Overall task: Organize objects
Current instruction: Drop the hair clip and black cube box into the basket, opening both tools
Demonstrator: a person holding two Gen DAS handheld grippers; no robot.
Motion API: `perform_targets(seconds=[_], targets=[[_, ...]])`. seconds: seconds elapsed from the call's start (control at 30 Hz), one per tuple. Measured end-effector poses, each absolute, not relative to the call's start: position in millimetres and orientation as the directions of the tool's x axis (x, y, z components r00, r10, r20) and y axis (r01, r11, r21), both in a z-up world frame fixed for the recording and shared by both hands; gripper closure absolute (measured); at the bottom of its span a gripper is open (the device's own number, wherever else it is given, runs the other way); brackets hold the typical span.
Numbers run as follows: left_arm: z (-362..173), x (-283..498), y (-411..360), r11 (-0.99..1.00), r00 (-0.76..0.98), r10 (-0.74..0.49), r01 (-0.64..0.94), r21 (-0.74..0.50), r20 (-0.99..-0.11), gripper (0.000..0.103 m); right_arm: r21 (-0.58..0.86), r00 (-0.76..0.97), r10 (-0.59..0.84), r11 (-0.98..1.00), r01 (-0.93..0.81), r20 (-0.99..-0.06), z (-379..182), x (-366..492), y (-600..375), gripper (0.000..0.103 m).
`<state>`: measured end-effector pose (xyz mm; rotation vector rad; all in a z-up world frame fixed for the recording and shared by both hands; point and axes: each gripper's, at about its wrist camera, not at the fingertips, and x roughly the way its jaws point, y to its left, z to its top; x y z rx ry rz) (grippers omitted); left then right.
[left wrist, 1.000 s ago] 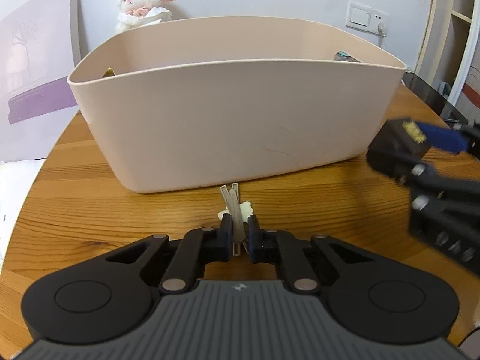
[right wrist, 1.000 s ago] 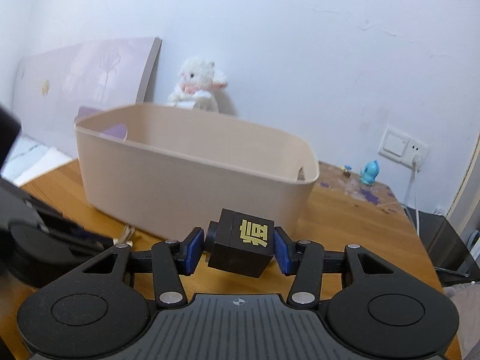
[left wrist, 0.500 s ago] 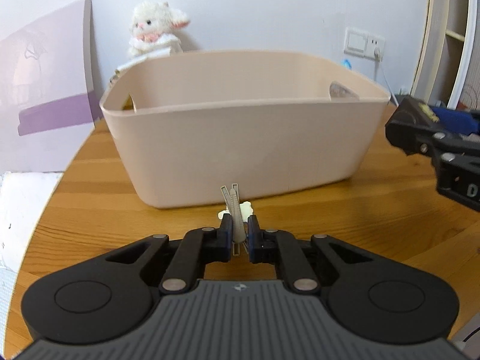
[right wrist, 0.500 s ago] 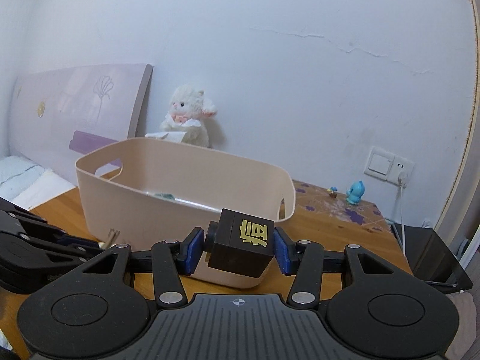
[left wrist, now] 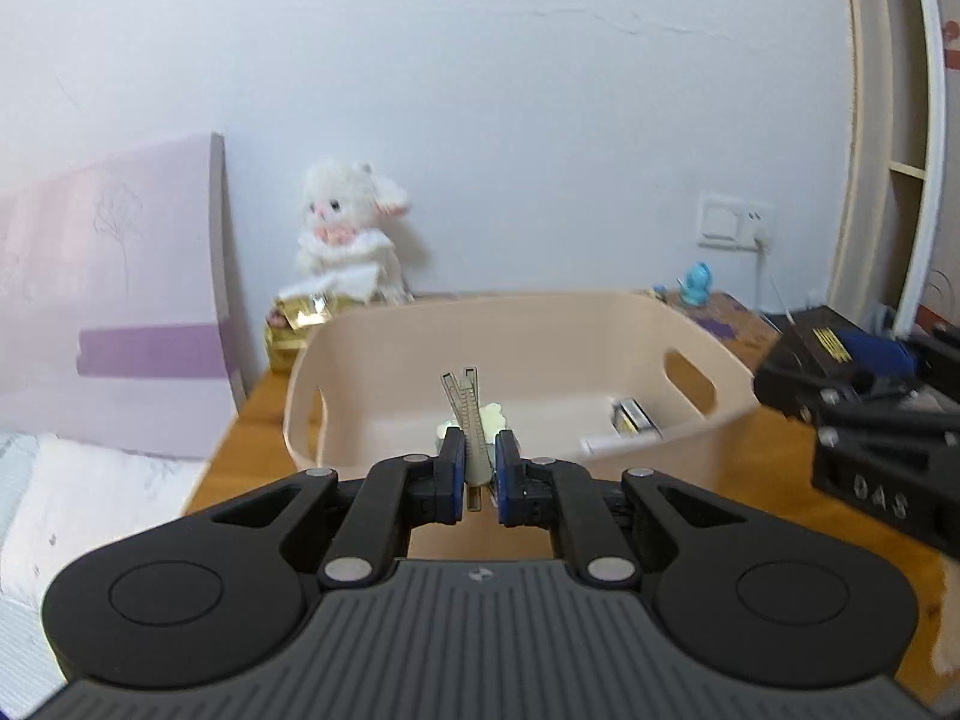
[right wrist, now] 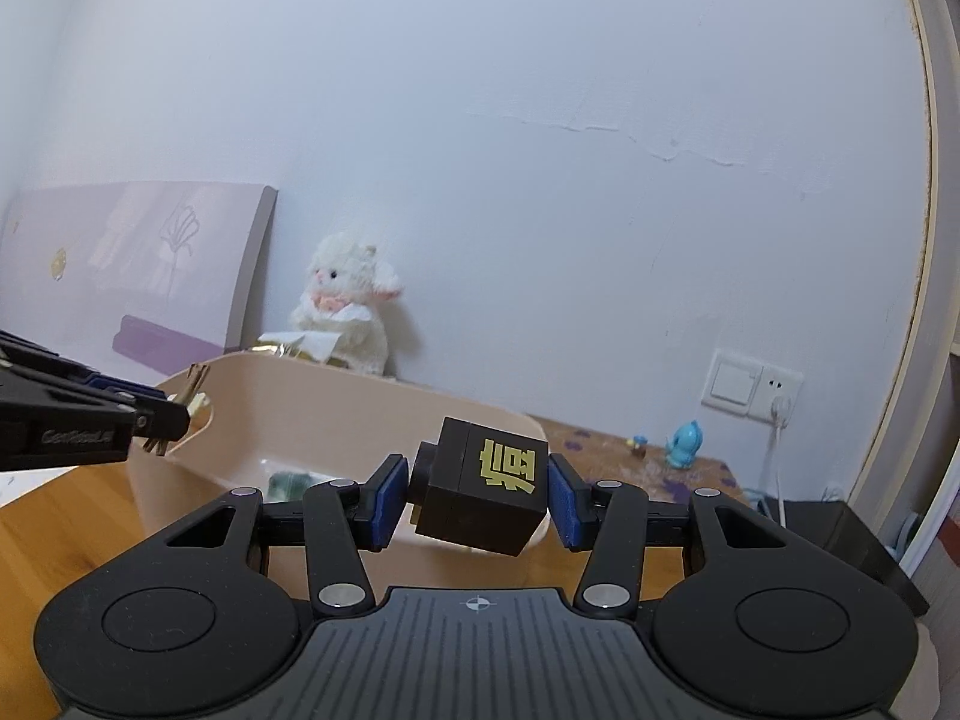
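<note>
My left gripper (left wrist: 479, 462) is shut on a gold hair clip (left wrist: 465, 414) with a cream ornament and holds it above the near rim of the beige bin (left wrist: 729, 414). The clip also shows in the right wrist view (right wrist: 191, 387). My right gripper (right wrist: 480, 495) is shut on a black cube (right wrist: 486, 489) with a gold character and holds it above the beige bin's (right wrist: 336, 402) right end. In the left wrist view the cube (left wrist: 810, 348) hangs at the bin's right. Small items (left wrist: 627, 417) lie inside the bin.
The bin stands on a wooden table (left wrist: 774, 480). A white plush lamb (left wrist: 351, 228) and gold packets (left wrist: 300, 315) sit behind it by the wall. A purple panel (left wrist: 114, 294) leans at the left. A blue figurine (right wrist: 684, 444) stands near the wall socket (right wrist: 753, 384).
Both grippers have risen from table level to above the bin's rim, still holding the clip and the cube. The bin's inside is now in view.
</note>
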<state>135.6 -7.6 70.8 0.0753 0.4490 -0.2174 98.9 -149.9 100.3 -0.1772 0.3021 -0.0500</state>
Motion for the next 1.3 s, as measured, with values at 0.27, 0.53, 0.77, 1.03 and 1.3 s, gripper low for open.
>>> perform_targets(seconds=[0.27, 0.53, 0.77, 1.03, 1.3], targets=[[70, 190, -21, 0.987, 0.879, -0.108, 0.15, 0.055, -0.464, 0.092, -0.168, 0.939, -0.056, 0.986, -0.001, -0.338, 97, 140, -151, 0.057], [40, 234, -32, 0.986, 0.83, -0.027, 0.112, 0.119, -0.558, 0.091, -0.158, 0.908, -0.067, 0.987, 0.001, -0.414, 82, 177, -153, 0.057], [26, 244, -30, 0.986, 0.795, -0.021, 0.115, 0.117, -0.606, 0.091, -0.159, 0.891, -0.081, 0.987, 0.01, -0.446, 63, 189, -157, 0.047], [37, 229, -24, 0.992, 0.807, 0.003, 0.073, 0.105, -0.591, 0.031, -0.167, 0.91, -0.092, 0.986, 0.025, -0.404, 73, 170, -159, 0.025], [62, 186, -18, 0.991, 0.853, -0.02, 0.087, 0.105, -0.521, 0.009, -0.101, 0.922, -0.071, 0.994, 0.035, -0.38, 93, 130, -167, 0.007]])
